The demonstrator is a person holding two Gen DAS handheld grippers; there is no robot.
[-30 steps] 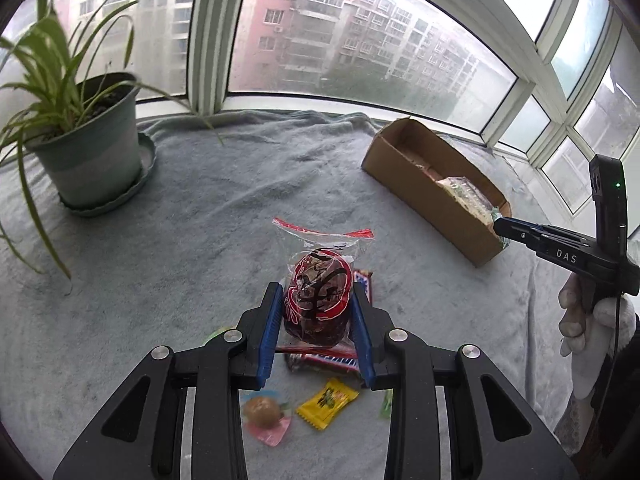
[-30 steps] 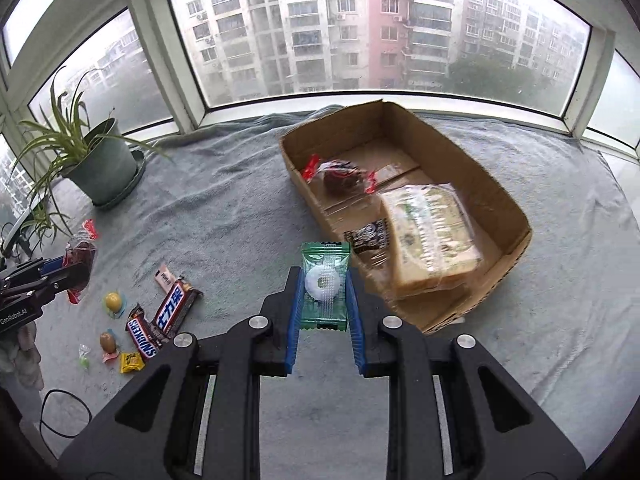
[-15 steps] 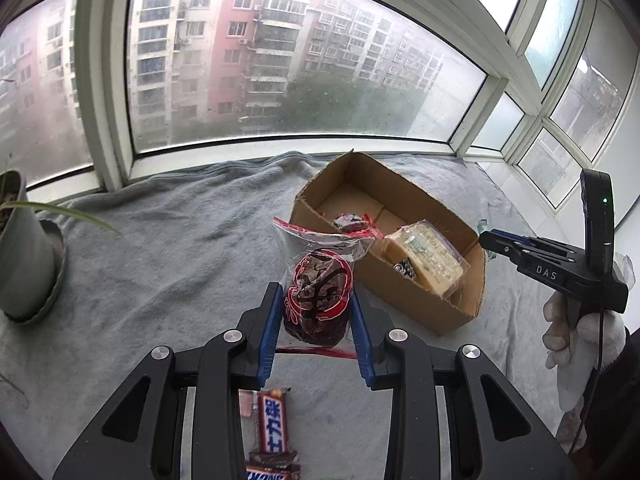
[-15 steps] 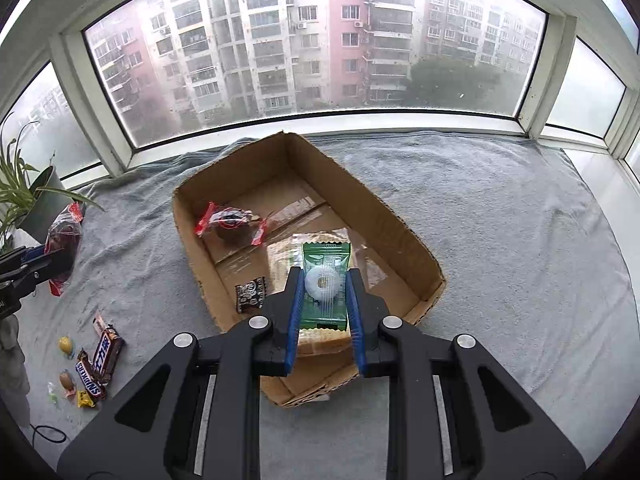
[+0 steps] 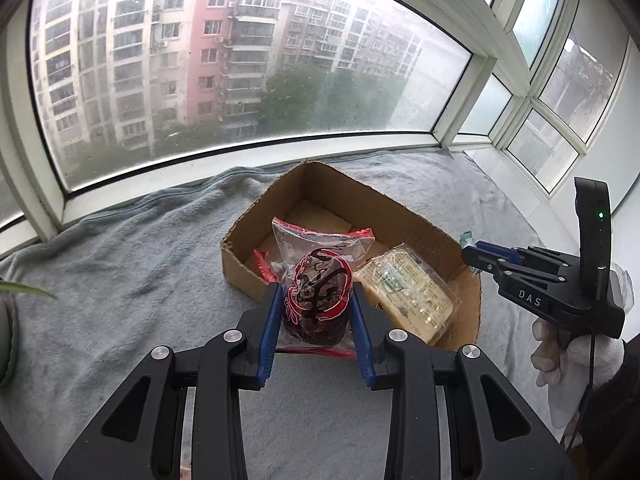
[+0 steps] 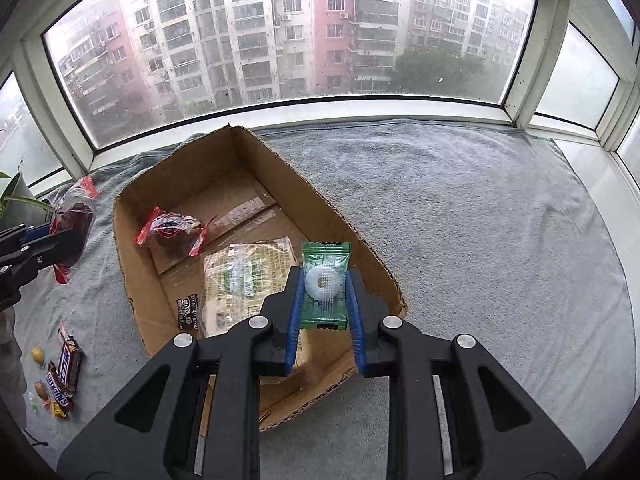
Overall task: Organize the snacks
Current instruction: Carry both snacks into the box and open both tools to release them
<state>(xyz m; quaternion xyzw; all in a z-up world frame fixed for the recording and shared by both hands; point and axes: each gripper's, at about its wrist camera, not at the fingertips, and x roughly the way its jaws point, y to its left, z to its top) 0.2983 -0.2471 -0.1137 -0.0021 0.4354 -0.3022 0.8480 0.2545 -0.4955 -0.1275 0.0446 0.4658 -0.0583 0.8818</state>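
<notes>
My left gripper [image 5: 316, 304] is shut on a clear red-edged snack bag [image 5: 318, 280] and holds it just before the near wall of the cardboard box [image 5: 240, 276]. My right gripper [image 6: 325, 292] is shut on a green mint candy packet [image 6: 325, 280] above the box [image 6: 132, 280], over its right wall. In the box lie a red-edged snack bag [image 6: 170, 230], a large clear biscuit pack [image 6: 244, 276] and a small dark packet [image 6: 187, 310]. The right gripper also shows in the left wrist view [image 5: 472, 254], and the left gripper in the right wrist view [image 6: 52, 240].
A grey towel [image 6: 460, 220] covers the window ledge. Snickers bars [image 6: 66, 368] and small candies [image 6: 38, 354] lie left of the box. A potted plant [image 6: 16, 196] stands at the far left. Window frames run close behind the box.
Both grippers have moved toward the box with their snacks. The left one now faces the box's near wall. The right one has advanced over the box's right side.
</notes>
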